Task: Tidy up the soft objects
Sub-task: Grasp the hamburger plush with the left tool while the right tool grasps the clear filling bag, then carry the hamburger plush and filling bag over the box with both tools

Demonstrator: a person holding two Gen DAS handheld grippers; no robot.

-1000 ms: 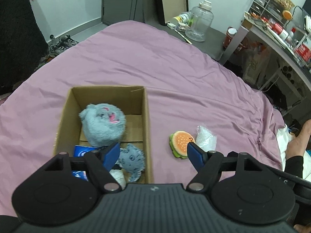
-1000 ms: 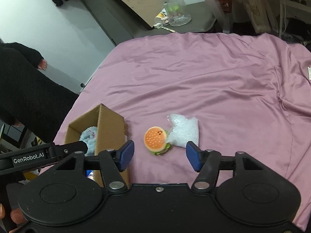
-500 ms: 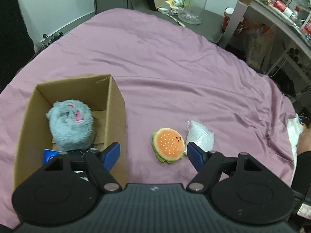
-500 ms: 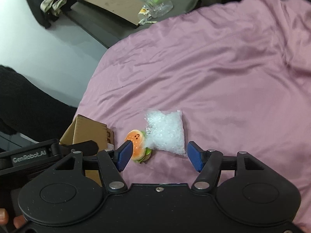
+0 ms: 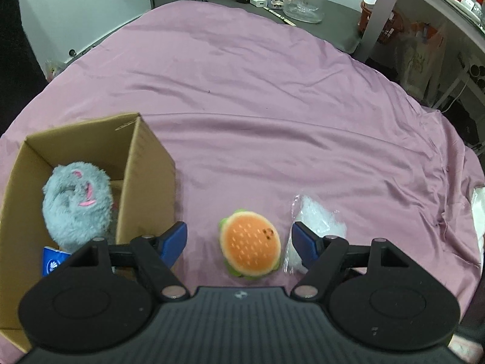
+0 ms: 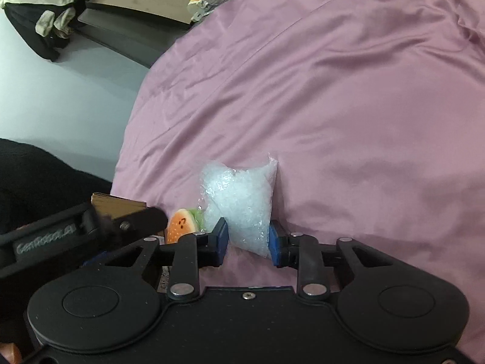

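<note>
clear crinkly bag of white pellets (image 6: 242, 203)

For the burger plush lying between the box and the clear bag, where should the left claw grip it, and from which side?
Grip the burger plush across its round bun edges, coming straight down from above. It lies flat on the pink sheet, bun up, already centred between the open left claw fingers. Both flanks look free: cardboard box on one side, clear bag on the other.

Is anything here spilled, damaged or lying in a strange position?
Nothing stands out. The clear bag of white beads looks sealed, with no beads on the pink sheet. The burger plush lies flat beside it, and the cardboard box stands upright.
</note>
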